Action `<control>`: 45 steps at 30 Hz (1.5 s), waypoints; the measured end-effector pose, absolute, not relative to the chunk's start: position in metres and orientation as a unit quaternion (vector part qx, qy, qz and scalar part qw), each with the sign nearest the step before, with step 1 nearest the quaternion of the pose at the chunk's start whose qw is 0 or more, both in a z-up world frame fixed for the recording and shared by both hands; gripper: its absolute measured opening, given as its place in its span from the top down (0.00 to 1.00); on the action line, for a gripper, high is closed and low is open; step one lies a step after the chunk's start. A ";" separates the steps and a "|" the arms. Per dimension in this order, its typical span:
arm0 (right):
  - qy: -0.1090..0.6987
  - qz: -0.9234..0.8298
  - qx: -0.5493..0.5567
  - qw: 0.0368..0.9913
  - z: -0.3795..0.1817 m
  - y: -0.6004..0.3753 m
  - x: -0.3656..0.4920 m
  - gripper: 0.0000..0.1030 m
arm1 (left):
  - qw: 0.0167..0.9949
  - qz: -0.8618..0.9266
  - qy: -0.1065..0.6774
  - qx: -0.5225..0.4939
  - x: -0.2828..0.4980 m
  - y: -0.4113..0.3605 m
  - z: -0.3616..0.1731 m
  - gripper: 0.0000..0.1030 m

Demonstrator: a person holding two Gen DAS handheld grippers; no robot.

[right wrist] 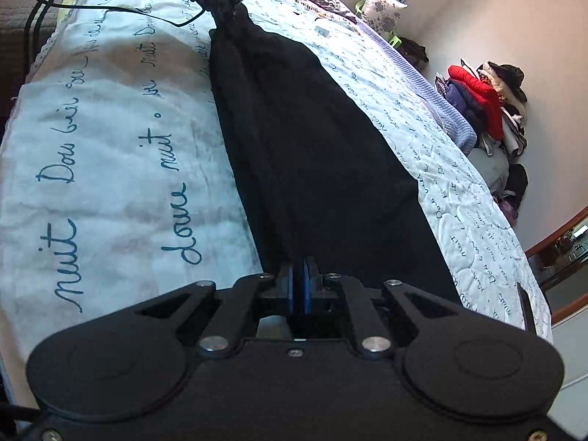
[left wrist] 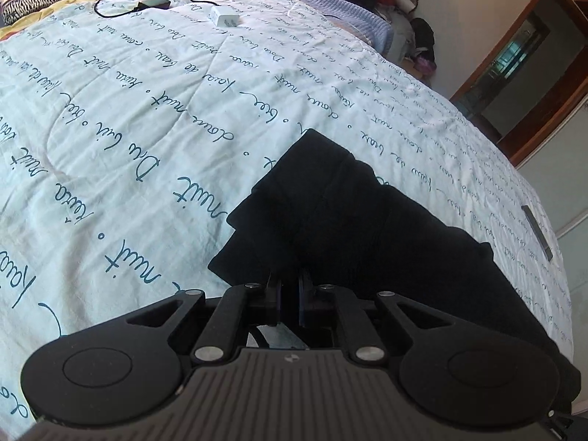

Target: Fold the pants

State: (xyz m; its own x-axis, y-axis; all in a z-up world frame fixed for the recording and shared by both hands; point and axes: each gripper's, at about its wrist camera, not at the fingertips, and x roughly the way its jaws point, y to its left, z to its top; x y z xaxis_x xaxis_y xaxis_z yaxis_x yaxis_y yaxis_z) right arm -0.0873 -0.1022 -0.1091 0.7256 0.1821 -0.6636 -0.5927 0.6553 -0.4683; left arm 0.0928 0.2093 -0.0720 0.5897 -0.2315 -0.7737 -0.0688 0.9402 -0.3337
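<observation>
Item: black pants (right wrist: 316, 154), stretched over quilt (right wrist: 110, 169) between 2 clamped claws: right gripper (right wrist: 298, 283) at 6 o'clock, left gripper (right wrist: 224, 7) at 12. Step: lengthwise fold. Next: join ends.

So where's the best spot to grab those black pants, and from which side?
At the two ends, as now: the left hand-held gripper and right hand-held gripper each pinch an end of the black pants. Come in flat over the quilt, along the length; the cloth is long and limp, so end grips keep it stretched.
</observation>
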 end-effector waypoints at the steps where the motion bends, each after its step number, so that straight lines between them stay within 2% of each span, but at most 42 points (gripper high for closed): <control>1: 0.295 0.223 -0.348 0.861 -0.109 -0.102 -0.088 0.95 | 0.878 -0.046 0.450 -0.159 0.092 0.208 -0.072 0.86; 2: 0.301 0.224 -0.346 0.860 -0.110 -0.102 -0.084 0.94 | 0.880 -0.046 0.451 -0.142 0.093 0.205 -0.071 0.80; 3: 0.302 0.221 -0.347 0.860 -0.112 -0.101 -0.084 0.94 | 0.882 -0.040 0.452 -0.126 0.093 0.202 -0.070 0.77; 4: 0.299 0.219 -0.346 0.862 -0.114 -0.102 -0.083 0.93 | 0.884 -0.033 0.451 -0.116 0.092 0.201 -0.068 0.64; 5: 0.296 0.215 -0.342 0.866 -0.113 -0.102 -0.085 0.93 | 0.890 -0.020 0.445 -0.095 0.090 0.199 -0.064 0.56; 9: 0.300 0.210 -0.287 0.885 -0.094 -0.130 -0.105 0.92 | 0.918 0.055 0.392 0.029 0.072 0.180 -0.041 0.53; 11: 0.314 0.192 -0.240 0.898 -0.080 -0.161 -0.122 0.92 | 0.925 0.053 0.371 0.069 0.061 0.164 -0.026 0.48; 12: 0.323 0.174 -0.215 0.905 -0.071 -0.184 -0.134 0.92 | 0.927 0.039 0.363 0.082 0.056 0.150 -0.018 0.45; 14: 0.340 0.127 -0.184 0.913 -0.056 -0.227 -0.160 0.92 | 0.932 0.004 0.349 0.093 0.046 0.125 -0.009 0.24; 15: 0.350 0.098 -0.174 0.915 -0.048 -0.248 -0.173 0.92 | 0.935 -0.027 0.340 0.100 0.039 0.103 -0.006 0.22; 19: 0.363 -0.032 -0.173 0.915 0.000 -0.322 -0.232 0.91 | 0.920 -0.153 0.336 0.130 0.023 0.020 -0.010 0.20; 21: 0.338 -0.069 -0.133 0.929 0.026 -0.350 -0.254 0.84 | 0.905 -0.220 0.333 0.148 0.010 -0.027 -0.017 0.20; 23: 0.295 -0.087 -0.067 0.949 0.038 -0.376 -0.264 0.81 | 0.892 -0.266 0.325 0.165 -0.003 -0.065 -0.026 0.20; 24: 0.279 -0.095 -0.037 0.955 0.034 -0.385 -0.262 0.71 | 0.887 -0.280 0.324 0.172 -0.009 -0.082 -0.032 0.20; 26: 0.276 -0.087 0.031 0.957 0.009 -0.405 -0.243 0.63 | 0.882 -0.293 0.323 0.181 -0.015 -0.106 -0.042 0.20; 30: 0.323 -0.040 0.180 0.928 -0.064 -0.436 -0.179 0.63 | 0.874 -0.299 0.340 0.177 -0.017 -0.141 -0.059 0.20; 33: 0.373 -0.068 0.224 0.898 -0.100 -0.447 -0.140 0.61 | 0.871 -0.287 0.349 0.193 -0.016 -0.155 -0.067 0.20; 38: 0.343 -0.046 0.288 0.893 -0.090 -0.467 -0.113 0.57 | 0.862 -0.273 0.350 0.246 -0.015 -0.170 -0.083 0.20; 40: 0.337 -0.041 0.262 0.903 -0.077 -0.468 -0.085 0.48 | 0.854 -0.273 0.369 0.245 -0.010 -0.174 -0.091 0.20; 41: 0.334 -0.038 0.255 0.907 -0.075 -0.472 -0.070 0.38 | 0.853 -0.273 0.374 0.240 -0.008 -0.175 -0.094 0.20; 42: 0.329 -0.037 0.253 0.909 -0.075 -0.476 -0.051 0.35 | 0.854 -0.272 0.378 0.233 -0.007 -0.175 -0.096 0.20; 45: 0.327 -0.060 0.277 0.902 -0.085 -0.493 -0.001 0.36 | 0.857 -0.268 0.384 0.216 -0.006 -0.175 -0.096 0.20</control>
